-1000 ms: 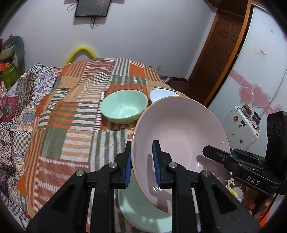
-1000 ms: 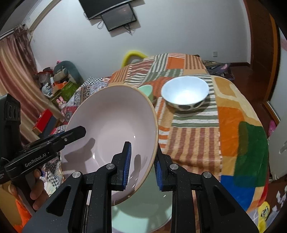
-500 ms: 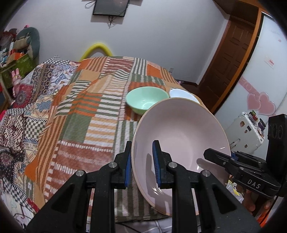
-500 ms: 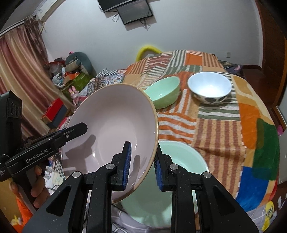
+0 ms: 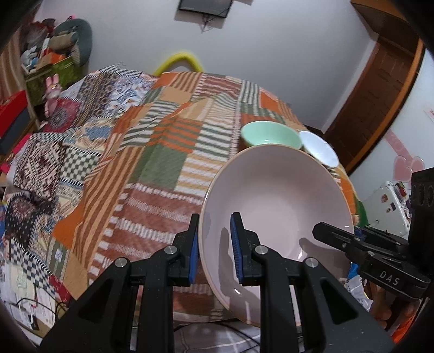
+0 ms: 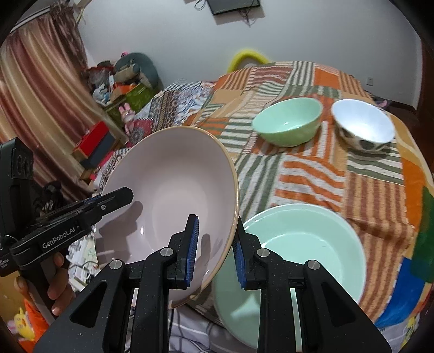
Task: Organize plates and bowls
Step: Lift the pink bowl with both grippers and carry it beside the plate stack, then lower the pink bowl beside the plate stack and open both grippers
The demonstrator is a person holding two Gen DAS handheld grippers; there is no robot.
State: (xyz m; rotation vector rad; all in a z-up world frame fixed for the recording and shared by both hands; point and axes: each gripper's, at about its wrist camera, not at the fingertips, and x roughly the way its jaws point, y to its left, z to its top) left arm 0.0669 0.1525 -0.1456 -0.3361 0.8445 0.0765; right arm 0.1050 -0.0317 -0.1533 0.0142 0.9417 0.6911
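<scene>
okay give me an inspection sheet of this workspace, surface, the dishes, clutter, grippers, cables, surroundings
Surface: round table under a striped patchwork cloth.
Job's things: pink bowl held tilted above the table edge; large green bowl at the near edge; small green bowl and white patterned bowl side by side at the far side.
Clutter: nothing seen on the table.
Grippers: left gripper and right gripper each clamp the pink bowl's rim on opposite sides.
Cables: cords under the wall screen.
Surroundings: curtain, boxes and toys piled by the wall.
</scene>
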